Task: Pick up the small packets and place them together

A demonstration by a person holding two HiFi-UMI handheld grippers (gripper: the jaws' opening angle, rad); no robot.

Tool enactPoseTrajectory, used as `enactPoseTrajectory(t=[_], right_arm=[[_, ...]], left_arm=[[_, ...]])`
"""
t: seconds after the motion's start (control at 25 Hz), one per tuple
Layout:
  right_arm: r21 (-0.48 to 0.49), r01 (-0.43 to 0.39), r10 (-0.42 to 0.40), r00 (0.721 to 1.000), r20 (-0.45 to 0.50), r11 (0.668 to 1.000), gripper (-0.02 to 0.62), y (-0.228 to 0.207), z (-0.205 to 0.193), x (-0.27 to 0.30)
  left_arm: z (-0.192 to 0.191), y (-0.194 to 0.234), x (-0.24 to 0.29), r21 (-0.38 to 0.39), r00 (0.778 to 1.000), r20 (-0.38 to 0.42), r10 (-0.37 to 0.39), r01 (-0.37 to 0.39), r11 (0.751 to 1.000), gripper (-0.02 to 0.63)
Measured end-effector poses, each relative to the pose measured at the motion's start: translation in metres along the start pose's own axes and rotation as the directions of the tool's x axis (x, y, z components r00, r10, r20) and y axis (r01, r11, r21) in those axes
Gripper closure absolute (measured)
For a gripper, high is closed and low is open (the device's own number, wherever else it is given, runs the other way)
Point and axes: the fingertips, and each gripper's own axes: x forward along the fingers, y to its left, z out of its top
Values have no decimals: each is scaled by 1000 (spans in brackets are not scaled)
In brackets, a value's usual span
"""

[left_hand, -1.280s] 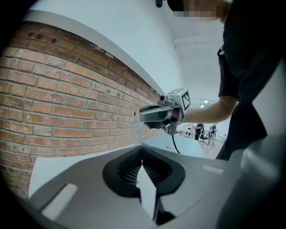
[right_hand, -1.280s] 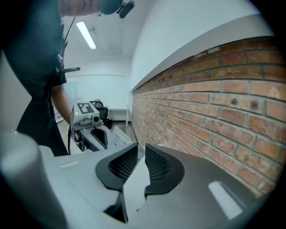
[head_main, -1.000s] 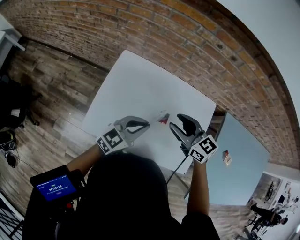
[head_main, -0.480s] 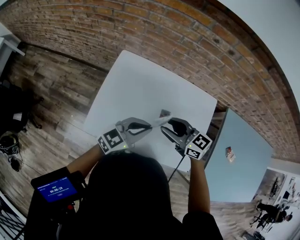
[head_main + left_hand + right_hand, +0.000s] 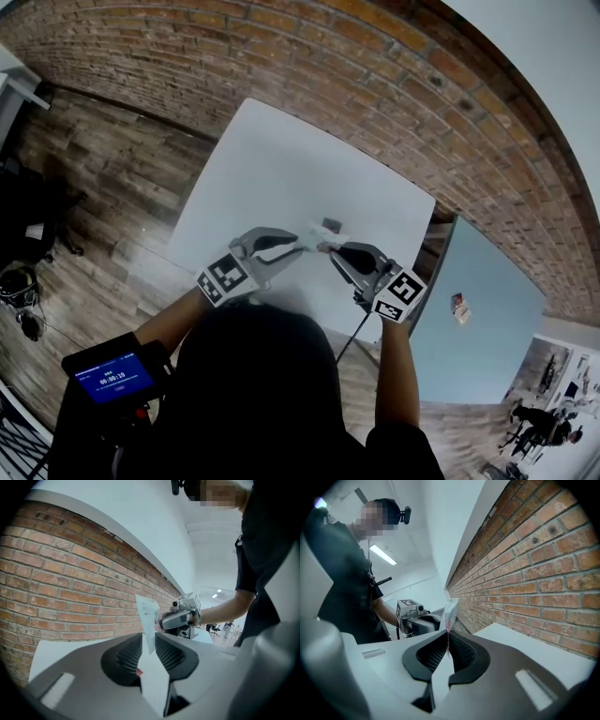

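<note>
Centre of head view: white packet [image 5: 316, 232] held above white table [image 5: 272, 159] betw. both claws. Right gripper [image 5: 448, 635] just closed, pinching its edge. Left gripper [image 5: 148, 638] jaws just eased apart, packet loose betw. them. Dark packet [image 5: 332, 225] on table, just upper right.

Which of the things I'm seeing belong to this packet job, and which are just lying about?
In the job: white packet, between both claws: right claw has just closed on it, left claw has just opened; small dark packet; white table.
Lying about: timer screen; small item on the blue table.
</note>
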Motion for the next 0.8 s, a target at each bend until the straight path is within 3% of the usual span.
enactPoseTrajectory(t=[0.16,0.4,0.44,0.48,0.56,0.72,0.8], right_arm=[[-10,-21,21,1000,3,1000,581,0,7,-2],[-28,-65,64,997,-33,997,581,10,3,5],[-29,-71,70,997,-35,997,581,12,2,7],[-30,-75,73,997,-39,997,581,14,0,9],[-30,-73,71,996,-47,997,577,14,-2,11],[-17,-72,71,996,-52,997,554,13,-7,12],[-8,-71,71,996,-50,997,469,13,-10,12]], left_arm=[[8,13,-4,-19,999,26,30,-30,999,464],[14,5,0,-35,999,30,-28,29,999,459],[13,3,1,-42,999,25,-35,36,998,477],[11,2,2,-51,999,20,-35,36,998,559],[8,2,2,-73,1000,13,-24,25,997,601],[5,1,1,-97,1000,14,-25,26,995,604],[4,2,-1,-96,1000,12,-23,24,995,604]])
